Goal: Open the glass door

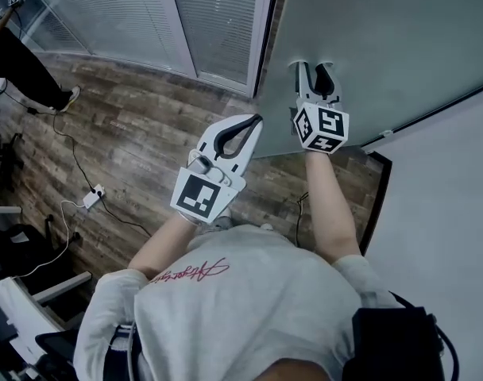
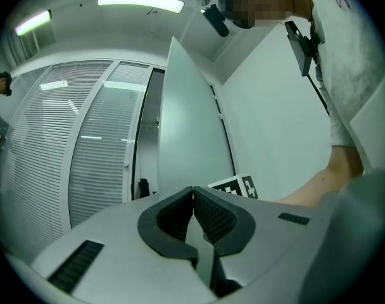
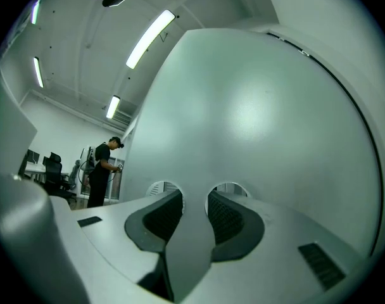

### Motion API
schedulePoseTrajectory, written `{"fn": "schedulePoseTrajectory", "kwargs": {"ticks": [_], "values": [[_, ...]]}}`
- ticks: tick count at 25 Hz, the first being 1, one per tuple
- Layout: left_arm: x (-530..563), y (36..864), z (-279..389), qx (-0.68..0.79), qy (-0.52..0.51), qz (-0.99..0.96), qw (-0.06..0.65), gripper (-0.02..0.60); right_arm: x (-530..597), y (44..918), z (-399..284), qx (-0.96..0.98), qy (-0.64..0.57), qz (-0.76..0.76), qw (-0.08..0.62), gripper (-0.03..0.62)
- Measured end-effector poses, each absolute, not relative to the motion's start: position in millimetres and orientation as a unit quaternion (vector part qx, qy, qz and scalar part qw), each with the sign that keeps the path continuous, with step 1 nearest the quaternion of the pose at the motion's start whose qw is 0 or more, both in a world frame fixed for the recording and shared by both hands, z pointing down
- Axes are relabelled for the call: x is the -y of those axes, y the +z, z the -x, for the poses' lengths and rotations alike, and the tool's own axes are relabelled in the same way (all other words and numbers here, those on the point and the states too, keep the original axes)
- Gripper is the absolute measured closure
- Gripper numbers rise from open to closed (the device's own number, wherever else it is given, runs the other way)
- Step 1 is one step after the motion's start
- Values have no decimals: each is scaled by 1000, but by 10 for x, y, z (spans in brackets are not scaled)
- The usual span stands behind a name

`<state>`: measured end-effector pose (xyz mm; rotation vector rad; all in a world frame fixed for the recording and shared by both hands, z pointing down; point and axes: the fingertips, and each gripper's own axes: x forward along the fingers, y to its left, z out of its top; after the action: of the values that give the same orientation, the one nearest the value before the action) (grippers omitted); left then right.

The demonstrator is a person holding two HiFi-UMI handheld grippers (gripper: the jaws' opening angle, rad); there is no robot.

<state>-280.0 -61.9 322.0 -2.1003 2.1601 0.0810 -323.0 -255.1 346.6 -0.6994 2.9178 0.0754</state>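
The frosted glass door (image 1: 384, 38) stands swung partly ajar at the upper right of the head view. My right gripper (image 1: 314, 70) is open, its two fingertips set against the door's face with nothing between them. In the right gripper view the door (image 3: 256, 106) fills most of the picture just beyond the right gripper (image 3: 195, 198), and the tips are mirrored in the glass. My left gripper (image 1: 256, 120) hangs shut and empty just left of the door's edge. From the left gripper view, the left gripper (image 2: 193, 189) has its pads meeting, with the door's edge (image 2: 186, 119) ahead.
A glass wall with blinds (image 1: 146, 14) runs along the back left over a wood floor (image 1: 130, 133). A cable and power strip (image 1: 91, 198) lie on the floor. Another person's leg (image 1: 27, 70) shows at upper left, an office chair (image 1: 19, 252) at left. A white wall (image 1: 440, 197) stands right.
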Motion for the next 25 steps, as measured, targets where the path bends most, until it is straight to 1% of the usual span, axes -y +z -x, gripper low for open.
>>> {"fn": "schedulePoseTrajectory", "kwargs": {"ticks": [8, 12, 17, 25], "values": [[406, 3234, 2137, -748, 47, 660, 55, 563, 2095, 3413, 2735, -980, 23, 188, 67, 461], [290, 3248, 1802, -745, 37, 663, 60, 563, 1943, 3398, 2437, -980, 23, 181, 72, 461], [104, 3164, 1567, -723, 60, 686, 55, 563, 1745, 3431, 2078, -980, 22, 188, 64, 461], [-82, 3215, 951, -653, 42, 754, 51, 563, 1549, 3403, 1375, -980, 28, 183, 75, 461]]}}
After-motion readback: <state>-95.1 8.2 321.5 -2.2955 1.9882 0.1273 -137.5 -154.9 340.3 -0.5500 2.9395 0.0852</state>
